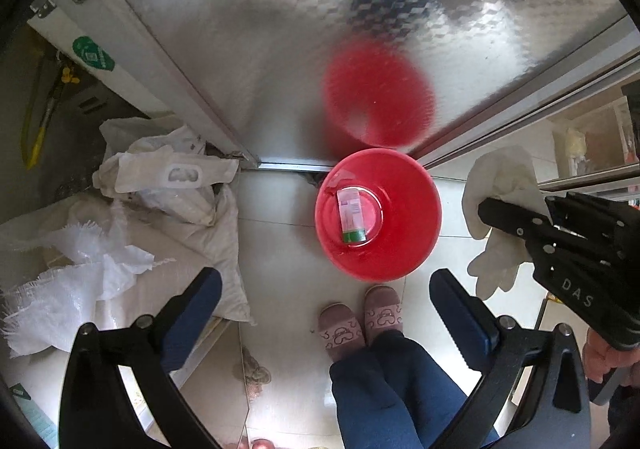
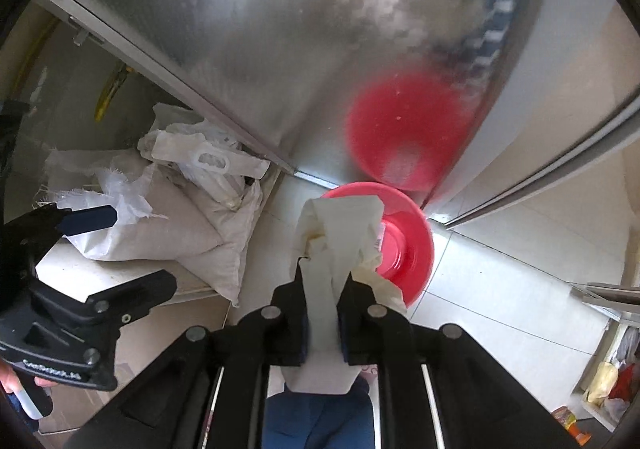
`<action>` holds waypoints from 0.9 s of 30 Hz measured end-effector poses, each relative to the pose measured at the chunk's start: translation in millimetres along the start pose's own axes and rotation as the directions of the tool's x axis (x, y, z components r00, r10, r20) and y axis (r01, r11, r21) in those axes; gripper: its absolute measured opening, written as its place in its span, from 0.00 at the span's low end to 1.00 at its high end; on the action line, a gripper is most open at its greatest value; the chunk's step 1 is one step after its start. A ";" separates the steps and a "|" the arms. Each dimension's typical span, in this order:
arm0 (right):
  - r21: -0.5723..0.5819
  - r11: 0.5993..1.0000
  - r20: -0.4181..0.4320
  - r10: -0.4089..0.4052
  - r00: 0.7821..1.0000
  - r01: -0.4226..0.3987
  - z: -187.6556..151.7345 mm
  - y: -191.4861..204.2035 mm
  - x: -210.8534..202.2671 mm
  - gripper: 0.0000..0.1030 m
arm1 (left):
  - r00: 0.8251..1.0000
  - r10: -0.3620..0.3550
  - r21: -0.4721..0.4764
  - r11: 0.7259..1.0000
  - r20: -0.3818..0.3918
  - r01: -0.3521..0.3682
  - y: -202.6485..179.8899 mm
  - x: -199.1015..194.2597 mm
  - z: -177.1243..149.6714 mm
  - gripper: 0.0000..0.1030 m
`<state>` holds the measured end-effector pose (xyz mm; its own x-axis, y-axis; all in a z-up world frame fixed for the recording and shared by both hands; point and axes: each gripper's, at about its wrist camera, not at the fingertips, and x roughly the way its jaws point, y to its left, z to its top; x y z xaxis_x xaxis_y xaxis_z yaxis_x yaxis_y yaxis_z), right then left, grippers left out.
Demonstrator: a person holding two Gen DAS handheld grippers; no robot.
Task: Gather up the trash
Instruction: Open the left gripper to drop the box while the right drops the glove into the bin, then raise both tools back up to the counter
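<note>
A red plastic bin (image 1: 378, 213) stands on the tiled floor against a frosted glass door; it also shows in the right wrist view (image 2: 404, 245). A small pink and green box (image 1: 351, 215) lies inside it. My right gripper (image 2: 322, 281) is shut on a crumpled white glove (image 2: 338, 233) and holds it above the bin's near edge. In the left wrist view that glove (image 1: 500, 185) hangs from the right gripper (image 1: 490, 211) to the right of the bin. My left gripper (image 1: 324, 297) is open and empty, high above the floor in front of the bin.
White woven sacks and bags (image 1: 168, 185) are piled on a low step at the left. The frosted glass door (image 1: 304, 29) reflects the bin. The person's slippered feet (image 1: 360, 319) stand just in front of the bin. A shelf with items (image 2: 608, 385) is at the right.
</note>
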<state>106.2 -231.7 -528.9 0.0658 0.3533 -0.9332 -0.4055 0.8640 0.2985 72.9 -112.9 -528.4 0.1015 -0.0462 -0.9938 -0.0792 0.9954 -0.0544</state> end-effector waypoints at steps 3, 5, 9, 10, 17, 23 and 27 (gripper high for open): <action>-0.027 0.999 0.005 -0.035 0.999 0.035 -0.4 2.4 1.1 0.25 | 1.000 0.015 -0.010 1.000 0.003 -0.015 0.8 1.6 -1.7 1.00; -0.023 0.999 0.005 -0.039 0.999 0.039 -1.2 1.9 1.2 0.43 | 1.000 0.027 -0.006 1.000 0.009 -0.027 -1.1 0.7 -3.0 1.00; -0.006 0.999 -0.004 -0.032 0.999 0.032 -5.0 -2.2 -0.2 0.60 | 0.999 0.040 0.001 0.999 0.023 -0.040 -5.2 -3.3 -6.8 1.00; -0.004 0.999 -0.010 -0.035 0.999 0.035 -5.5 -2.4 -0.9 0.61 | 0.998 0.047 0.002 0.999 0.030 -0.047 -6.4 -6.2 -7.7 1.00; -0.031 0.995 0.023 -0.090 0.996 0.091 -17.0 4.2 -40.2 0.78 | 0.997 0.033 0.008 0.999 0.072 -0.034 -14.5 -53.4 -9.5 1.00; -0.004 0.996 0.084 -0.093 0.992 0.094 -23.3 15.9 -120.0 0.99 | 0.989 0.024 0.018 0.999 0.145 -0.027 -26.3 -140.6 -9.7 1.00; 0.020 0.994 0.123 -0.105 0.987 0.103 -20.8 28.5 -184.1 0.99 | 0.978 0.009 0.022 1.000 0.208 -0.014 -32.9 -213.0 -11.1 1.00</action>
<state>63.6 -279.6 -352.8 0.2200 0.3024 -0.9274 -0.3787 0.9027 0.2045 42.9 -136.7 -316.0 0.3049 -0.0189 -0.9522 -0.0585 0.9975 -0.0386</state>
